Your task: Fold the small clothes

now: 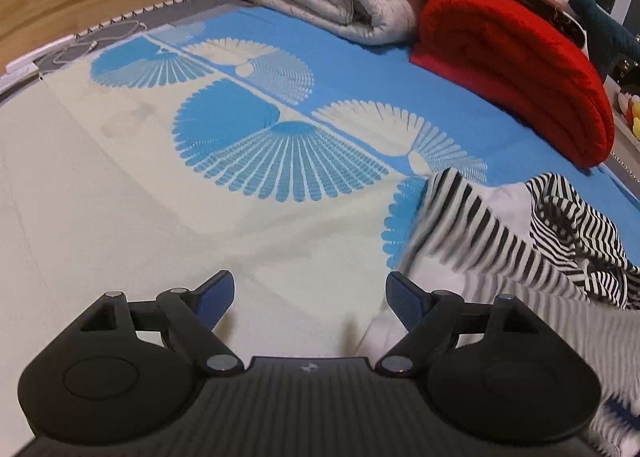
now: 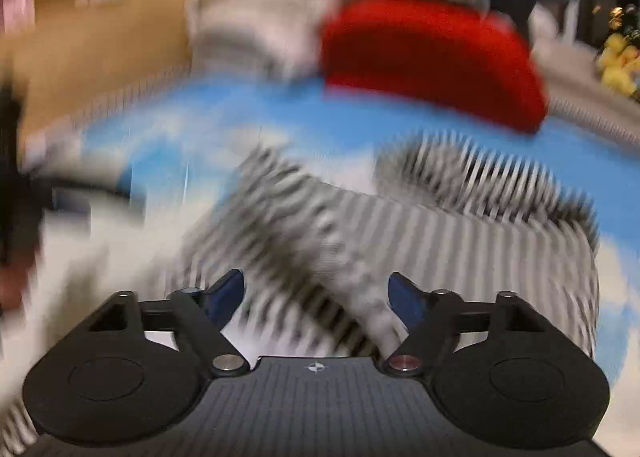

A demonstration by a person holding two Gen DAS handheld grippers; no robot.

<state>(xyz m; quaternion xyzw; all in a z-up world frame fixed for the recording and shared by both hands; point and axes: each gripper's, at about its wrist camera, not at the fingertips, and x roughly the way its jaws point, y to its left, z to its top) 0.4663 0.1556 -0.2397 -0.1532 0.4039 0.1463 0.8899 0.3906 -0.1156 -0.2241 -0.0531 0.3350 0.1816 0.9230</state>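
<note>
2 tools, left tool (image 1: 309,295) and right tool (image 2: 316,295), released; striped garment (image 1: 500,241) beside red blanket (image 1: 516,69).

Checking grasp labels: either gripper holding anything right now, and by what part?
Nothing held. Left gripper is open over bare bedsheet. Right gripper is open above the striped garment, pads clear of it, though that view is blurred.

Both wrist views look down close across the bedsheet (image 1: 120,197), sharing the red blanket (image 1: 520,69).
</note>
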